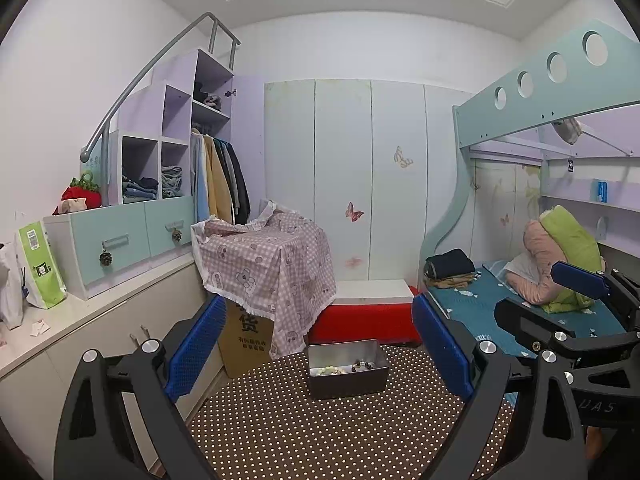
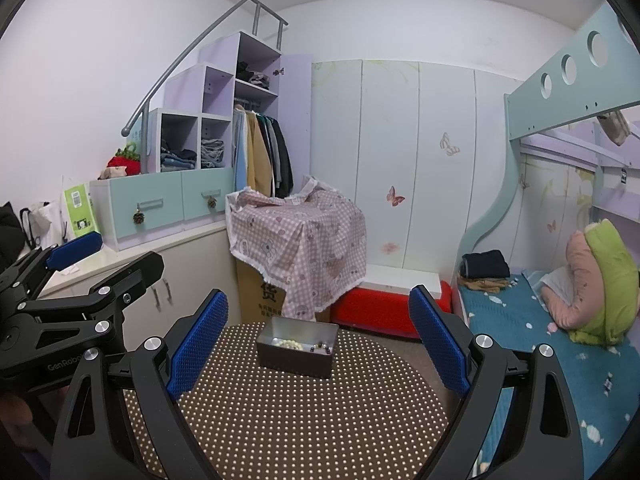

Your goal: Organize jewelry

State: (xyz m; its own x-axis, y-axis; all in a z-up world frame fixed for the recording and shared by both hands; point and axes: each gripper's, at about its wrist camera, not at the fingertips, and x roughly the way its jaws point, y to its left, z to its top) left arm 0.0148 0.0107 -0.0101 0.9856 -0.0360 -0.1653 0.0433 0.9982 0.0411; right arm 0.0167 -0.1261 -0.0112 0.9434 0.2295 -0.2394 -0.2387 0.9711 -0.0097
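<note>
Your left gripper (image 1: 316, 348) and right gripper (image 2: 318, 340) are both wide open, holding nothing. The metal tray (image 2: 296, 358) with bracelets (image 2: 290, 345) sits dead ahead, far side of the dotted table (image 2: 304, 412), roughly equidistant.

Right tool (image 2: 318, 344) gapes, empty, before the jewelry tin (image 2: 294, 354) on dotted table (image 2: 304, 416).
</note>
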